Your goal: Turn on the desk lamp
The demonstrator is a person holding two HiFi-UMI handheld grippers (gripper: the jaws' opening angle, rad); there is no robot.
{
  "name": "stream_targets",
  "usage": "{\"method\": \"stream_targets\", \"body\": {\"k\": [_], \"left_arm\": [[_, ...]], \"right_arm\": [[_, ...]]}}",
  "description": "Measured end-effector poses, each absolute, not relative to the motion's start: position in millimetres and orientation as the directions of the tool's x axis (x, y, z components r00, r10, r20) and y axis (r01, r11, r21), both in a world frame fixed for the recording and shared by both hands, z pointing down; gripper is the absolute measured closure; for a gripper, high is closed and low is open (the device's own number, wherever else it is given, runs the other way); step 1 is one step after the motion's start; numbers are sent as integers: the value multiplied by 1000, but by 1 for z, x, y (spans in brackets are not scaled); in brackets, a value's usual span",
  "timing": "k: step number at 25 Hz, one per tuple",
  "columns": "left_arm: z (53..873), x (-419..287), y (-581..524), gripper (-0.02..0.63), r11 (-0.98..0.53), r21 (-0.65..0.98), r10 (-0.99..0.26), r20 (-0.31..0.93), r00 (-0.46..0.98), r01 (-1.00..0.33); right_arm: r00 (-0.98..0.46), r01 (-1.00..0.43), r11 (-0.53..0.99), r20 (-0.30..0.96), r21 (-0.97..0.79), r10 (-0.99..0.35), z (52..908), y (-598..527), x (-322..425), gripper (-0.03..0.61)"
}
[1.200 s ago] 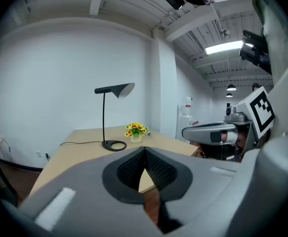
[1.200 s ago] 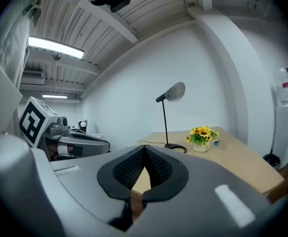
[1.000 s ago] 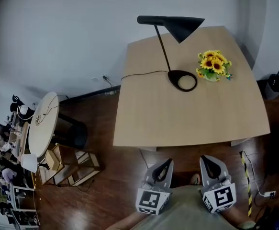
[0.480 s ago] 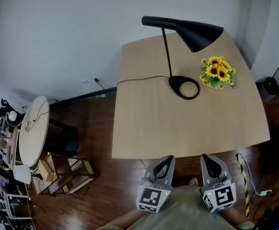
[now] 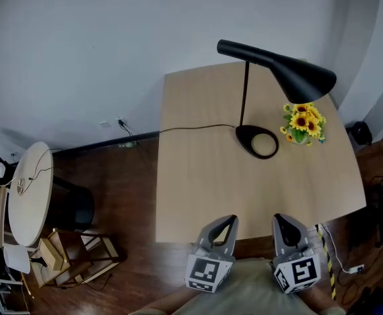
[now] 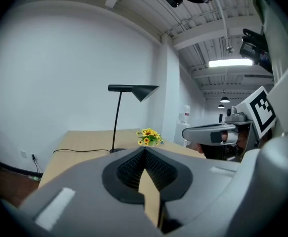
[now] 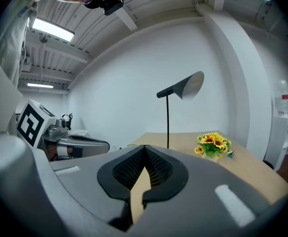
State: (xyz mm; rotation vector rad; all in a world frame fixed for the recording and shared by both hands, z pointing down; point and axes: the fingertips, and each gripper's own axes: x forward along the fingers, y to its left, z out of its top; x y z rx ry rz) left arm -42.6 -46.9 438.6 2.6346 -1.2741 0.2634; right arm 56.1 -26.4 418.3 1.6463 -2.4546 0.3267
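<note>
- Standing at 9 o'clock in the head view, a round white side table point(image 5: 28, 188) shows in that view alone; neither gripper view takes it in.
- The left gripper point(image 5: 225, 223) sits at 6 o'clock, at the near edge of the tabletop point(image 5: 198, 189). Its own view shows the jaws clenched tip to tip with nothing between them.
- Only the left gripper view catches a ceiling strip light point(image 6: 231, 62), at 2 o'clock.
- A black cord point(image 5: 194, 129) crosses the tabletop from its 9 o'clock edge to the lamp's foot.
- The desk lamp point(image 5: 295, 73) stands on the far half of the tabletop, at about 12 o'clock from the grippers and well apart from both. Its round base point(image 5: 242, 135) rests flat, and the shade leans toward 3 o'clock.
- The sunflowers point(image 5: 303, 125) are just beside the base, at its 3 o'clock. The right gripper view shows the small pale pot point(image 7: 212, 154) holding them, which the blooms cover in the head view.
- The right gripper point(image 5: 283, 222) is at 6 o'clock, its jaws pressed together and empty.
</note>
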Motion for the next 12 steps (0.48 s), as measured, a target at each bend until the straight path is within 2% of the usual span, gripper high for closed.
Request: {"method": "stream_targets", "body": {"k": [6, 12], "left_arm": [[442, -63, -70, 614, -629, 149, -730, 227, 645, -763], [451, -77, -83, 614, -588, 163, -752, 251, 610, -792]], "right_arm": [[-345, -937, 345, 287, -52, -894, 417, -52, 27, 578], [-397, -914, 404, 315, -45, -862, 426, -77, 11, 578]]}}
